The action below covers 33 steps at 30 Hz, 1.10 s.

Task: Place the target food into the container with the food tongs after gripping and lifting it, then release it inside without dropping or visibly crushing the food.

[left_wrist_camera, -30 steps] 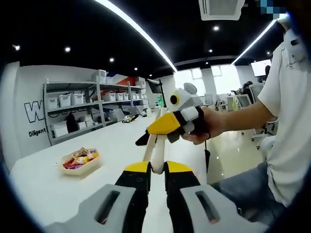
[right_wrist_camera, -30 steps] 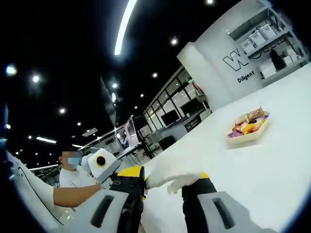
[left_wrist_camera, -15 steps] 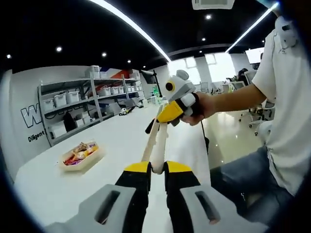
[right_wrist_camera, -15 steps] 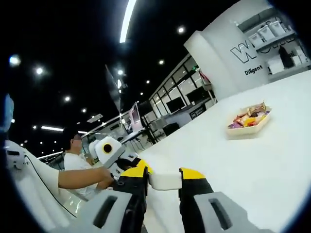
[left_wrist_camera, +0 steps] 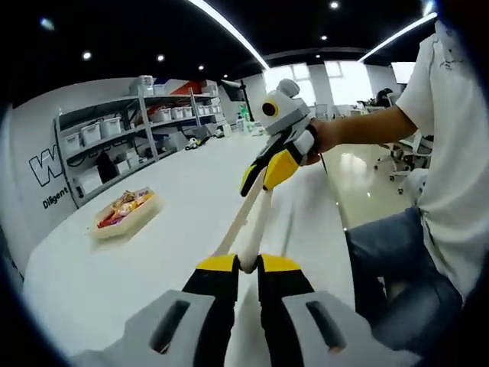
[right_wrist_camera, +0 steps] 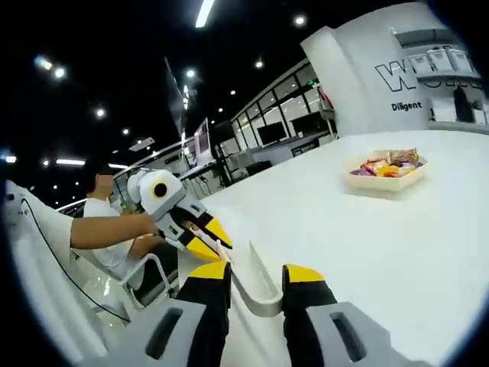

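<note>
Tongs: the tongs (left_wrist_camera: 252,222) have nothing in them, arms a little apart.
Grippers: the left gripper (left_wrist_camera: 245,266) and the right gripper (right_wrist_camera: 256,284) both pinch the tongs.
Food: snacks (right_wrist_camera: 384,165) lie in the tray (right_wrist_camera: 386,183), far from the tongs.
Risk: the two grippers may pull against each other, so the tongs could slip and fall.

The grey wall (right_wrist_camera: 367,76) bears a large "W" and, below, "Diligent".

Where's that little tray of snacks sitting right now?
The snack tray sits on the white table, at left in the left gripper view, before the shelves, apart from both grippers.
</note>
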### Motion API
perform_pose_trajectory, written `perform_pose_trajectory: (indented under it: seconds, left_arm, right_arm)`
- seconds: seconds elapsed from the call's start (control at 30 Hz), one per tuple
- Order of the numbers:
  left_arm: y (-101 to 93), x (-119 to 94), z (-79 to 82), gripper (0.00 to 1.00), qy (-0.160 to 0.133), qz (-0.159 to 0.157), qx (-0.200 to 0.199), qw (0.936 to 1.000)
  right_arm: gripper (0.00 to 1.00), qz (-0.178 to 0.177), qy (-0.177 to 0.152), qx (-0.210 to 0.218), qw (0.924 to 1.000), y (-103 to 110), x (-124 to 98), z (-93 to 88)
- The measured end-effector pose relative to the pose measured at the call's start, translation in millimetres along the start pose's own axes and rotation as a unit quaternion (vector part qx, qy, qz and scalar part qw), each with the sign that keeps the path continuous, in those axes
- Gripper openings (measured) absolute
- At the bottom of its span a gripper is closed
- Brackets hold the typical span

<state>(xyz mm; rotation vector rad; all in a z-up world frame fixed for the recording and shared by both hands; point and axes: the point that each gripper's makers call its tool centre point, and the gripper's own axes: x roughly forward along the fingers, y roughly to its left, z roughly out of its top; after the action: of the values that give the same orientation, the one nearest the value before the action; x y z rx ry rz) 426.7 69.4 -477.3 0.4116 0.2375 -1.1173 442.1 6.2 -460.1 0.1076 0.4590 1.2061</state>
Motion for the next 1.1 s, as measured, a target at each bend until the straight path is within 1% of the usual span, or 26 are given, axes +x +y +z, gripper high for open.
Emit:
perform_pose_trajectory:
  seconds: [0.03, 0.13, 0.27, 0.33, 0.43, 0.5, 0.57, 0.6, 0.63, 0.67, 0.7, 0.77, 0.8, 0.9, 0.93, 1.0, 1.07, 1.1]
  left_arm:
    - [0.9, 0.5, -1.5, 0.08, 0.005, 0.002, -0.003, 1.0000]
    - [4.7, 2.7, -6.0, 0.07, 0.018, 0.007, 0.004, 0.9998]
    - [5.2, 3.6, -7.6, 0.07, 0.025, 0.002, 0.006, 0.9997]
    - [6.9, 5.7, -9.9, 0.06, 0.032, 0.001, 0.005, 0.9995]
    - [11.6, 8.4, -14.2, 0.05, 0.043, 0.005, 0.004, 0.9991]
    - [12.8, 9.7, -17.0, 0.03, 0.050, 0.005, 0.002, 0.9987]
    - [12.9, 9.7, -19.0, 0.04, 0.054, 0.006, 0.006, 0.9985]
    - [12.1, 9.7, -21.2, 0.04, 0.059, 0.004, 0.000, 0.9982]
    - [12.2, 9.4, -21.6, 0.04, 0.059, 0.004, 0.001, 0.9983]
    - [11.7, 9.0, -20.9, 0.04, 0.056, 0.003, 0.003, 0.9984]
    - [13.7, 8.4, -21.5, 0.04, 0.055, 0.009, 0.002, 0.9985]
    - [14.3, 7.4, -22.4, 0.04, 0.056, 0.008, -0.012, 0.9983]
    - [14.3, 7.3, -22.3, 0.04, 0.055, 0.009, -0.010, 0.9984]
    - [15.9, 7.4, -22.8, 0.04, 0.056, 0.012, -0.019, 0.9982]
    - [15.8, 7.3, -22.7, 0.05, 0.057, 0.011, -0.031, 0.9979]
    - [17.2, 7.4, -22.5, 0.05, 0.056, 0.014, -0.036, 0.9977]
    - [17.8, 7.7, -22.1, 0.05, 0.054, 0.016, -0.039, 0.9977]
    - [19.4, 7.8, -22.6, 0.06, 0.053, 0.017, -0.042, 0.9975]
  right_arm:
    - [0.21, -0.001, 0.001, -0.003, 1.0000, -1.3, 1.6, -0.1]
    - [0.22, -0.006, 0.010, -0.010, 0.9999, -5.5, 4.8, -3.4]
    - [0.23, -0.014, 0.012, -0.010, 0.9998, -13.2, 5.1, -5.3]
    - [0.24, -0.020, 0.019, -0.014, 0.9995, -17.4, 7.1, -7.7]
    - [0.25, -0.040, 0.031, -0.033, 0.9982, -25.6, 10.9, -11.2]
    - [0.22, -0.044, 0.040, -0.046, 0.9971, -27.4, 13.2, -14.1]
    - [0.08, -0.062, 0.046, -0.060, 0.9953, -35.0, 12.2, -15.5]
    - [0.05, -0.064, 0.047, -0.070, 0.9944, -37.2, 12.0, -16.0]
    - [0.06, -0.072, 0.041, -0.056, 0.9950, -39.0, 12.8, -15.8]
    - [0.06, -0.074, 0.040, -0.051, 0.9952, -39.8, 13.3, -15.3]
    - [0.06, -0.069, 0.037, -0.050, 0.9957, -38.5, 13.6, -14.6]
    - [0.05, -0.064, 0.027, -0.048, 0.9965, -37.5, 13.4, -11.2]
    - [0.05, -0.061, 0.024, -0.045, 0.9968, -36.4, 12.5, -9.7]
    - [0.10, -0.057, 0.014, -0.047, 0.9972, -33.6, 10.0, -5.0]
    - [0.13, -0.054, 0.008, -0.051, 0.9972, -31.9, 8.2, -2.7]
    - [0.19, -0.051, 0.000, -0.064, 0.9966, -29.9, 4.1, 0.6]
    - [0.24, -0.046, 0.002, -0.072, 0.9964, -27.7, 1.1, -1.9]
    - [0.26, -0.043, 0.009, -0.079, 0.9959, -27.2, -0.1, -6.2]
